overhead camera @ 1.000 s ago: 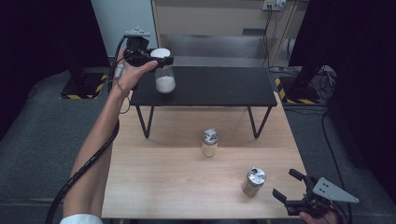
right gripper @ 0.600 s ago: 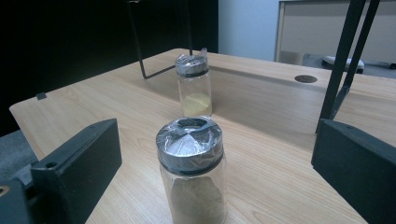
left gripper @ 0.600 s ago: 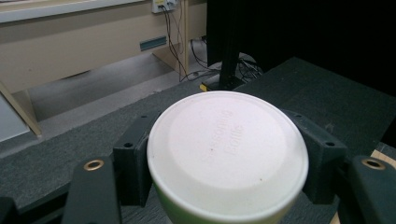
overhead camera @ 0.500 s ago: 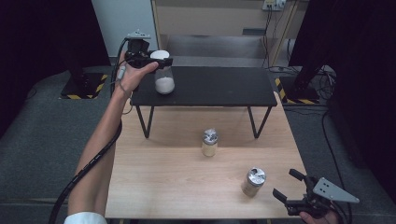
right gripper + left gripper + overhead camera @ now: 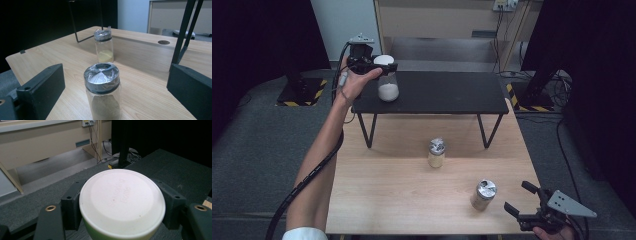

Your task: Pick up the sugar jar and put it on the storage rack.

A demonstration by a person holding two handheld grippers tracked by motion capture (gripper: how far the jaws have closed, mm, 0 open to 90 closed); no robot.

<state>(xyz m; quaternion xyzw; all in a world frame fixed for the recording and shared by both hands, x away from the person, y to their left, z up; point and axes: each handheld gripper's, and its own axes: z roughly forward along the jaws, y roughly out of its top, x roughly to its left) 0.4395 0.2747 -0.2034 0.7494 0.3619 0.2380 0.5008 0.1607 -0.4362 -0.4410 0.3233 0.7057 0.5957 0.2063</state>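
Note:
My left gripper [image 5: 382, 66] is shut on the white cap of a clear jar [image 5: 388, 84] holding white powder, at the left end of the black raised shelf [image 5: 447, 95]. The left gripper view looks down on that white cap [image 5: 122, 200], clamped between both black jaws. Whether the jar's base rests on the shelf I cannot tell. A jar with yellow powder [image 5: 436, 153] stands mid-table, and a jar with brown powder [image 5: 483, 194] stands near the front right. My right gripper [image 5: 518, 198] is open just right of the brown jar [image 5: 103, 93], whose silver shaker lid sits ahead between the jaws, untouched.
The wooden table [image 5: 382, 195] carries the black shelf on thin metal legs [image 5: 368, 131] at its far side. Dark floor mats surround the table. A wooden cabinet [image 5: 437, 20] and cables lie behind the shelf.
The left gripper and its white-capped jar have shifted slightly, staying over the shelf's left end. The right gripper has not moved.

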